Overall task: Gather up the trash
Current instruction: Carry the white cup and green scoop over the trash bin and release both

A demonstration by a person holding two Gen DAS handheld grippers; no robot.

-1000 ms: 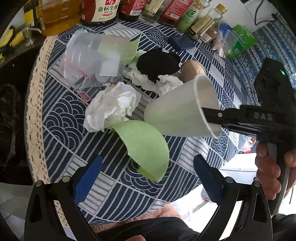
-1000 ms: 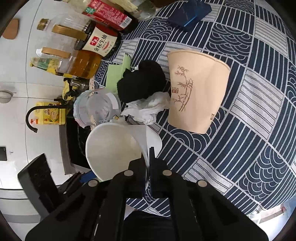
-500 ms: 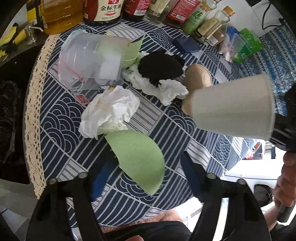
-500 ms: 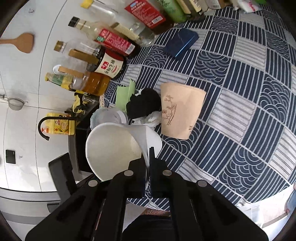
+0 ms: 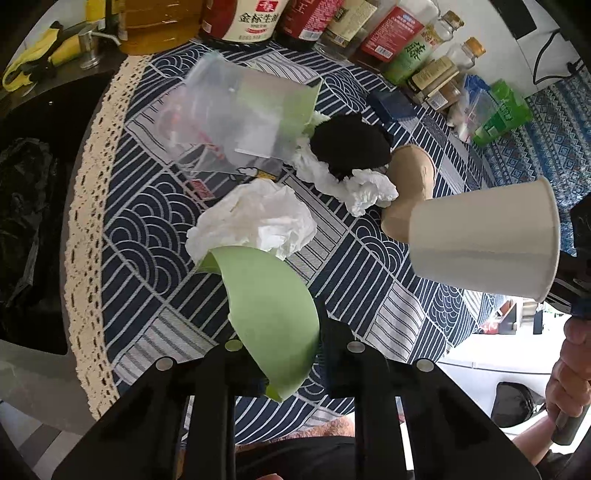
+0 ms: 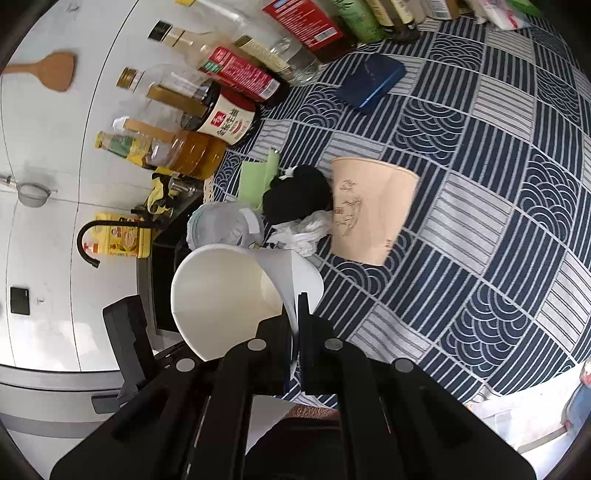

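Observation:
My left gripper point(image 5: 286, 334) is shut on a curled green paper scrap point(image 5: 271, 310) above the table's near edge. My right gripper point(image 6: 295, 325) is shut on the rim of a white paper cup point(image 6: 229, 295), held on its side in the air; the cup also shows in the left wrist view point(image 5: 484, 243). On the blue patterned tablecloth point(image 5: 147, 229) lie a crumpled white tissue point(image 5: 255, 221), a clear plastic cup point(image 5: 229, 118), a black wad point(image 5: 349, 147) with more tissue point(image 5: 365, 192), and a tan paper cup point(image 6: 369, 210) on its side.
Sauce and oil bottles point(image 5: 243, 18) line the table's far edge. A blue box point(image 6: 373, 83) and a green packet point(image 5: 506, 110) lie at the far right. A dark sink point(image 5: 33, 184) is left of the table.
My left gripper has closed on the green paper scrap. My right gripper has lifted the white cup up and away to the right of the table.

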